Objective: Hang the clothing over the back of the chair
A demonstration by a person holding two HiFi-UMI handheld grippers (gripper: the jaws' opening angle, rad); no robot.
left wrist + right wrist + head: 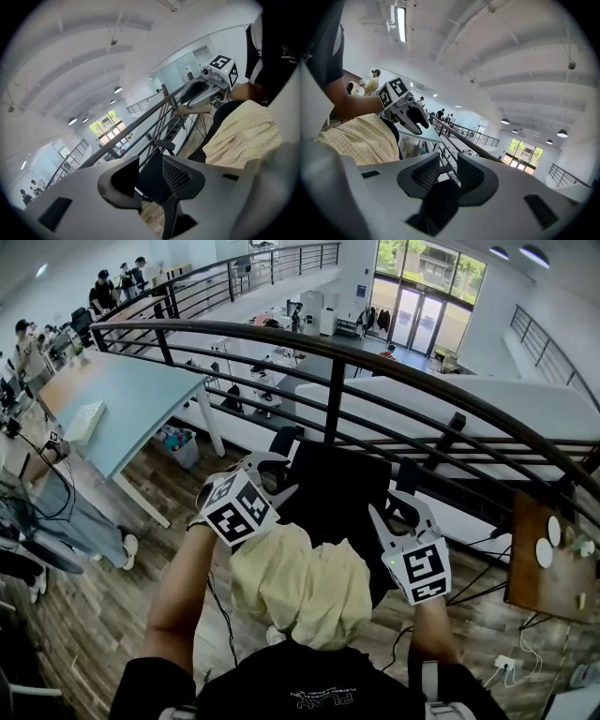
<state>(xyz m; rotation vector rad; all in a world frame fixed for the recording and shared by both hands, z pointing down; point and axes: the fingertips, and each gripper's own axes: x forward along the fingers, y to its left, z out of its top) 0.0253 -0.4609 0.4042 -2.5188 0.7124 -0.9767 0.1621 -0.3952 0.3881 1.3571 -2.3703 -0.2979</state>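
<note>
A pale yellow garment [300, 582] lies draped over the back of a black chair [337, 488] right below me. It also shows in the left gripper view [243, 133] and the right gripper view [361, 138]. My left gripper [277, 474] hovers just beyond the garment's upper left edge, over the chair. Its jaws stand wide open with nothing between them [150, 171]. My right gripper [397, 507] is at the chair's right side, beside the cloth. It is open and empty too [448, 171], with only the dark chair visible past the gap.
A dark metal railing [333, 357] curves just beyond the chair, above a lower floor. A pale blue table [122, 395] stands to the left and a wooden side table [548, 568] to the right. Cables and a power strip [511, 664] lie on the wooden floor.
</note>
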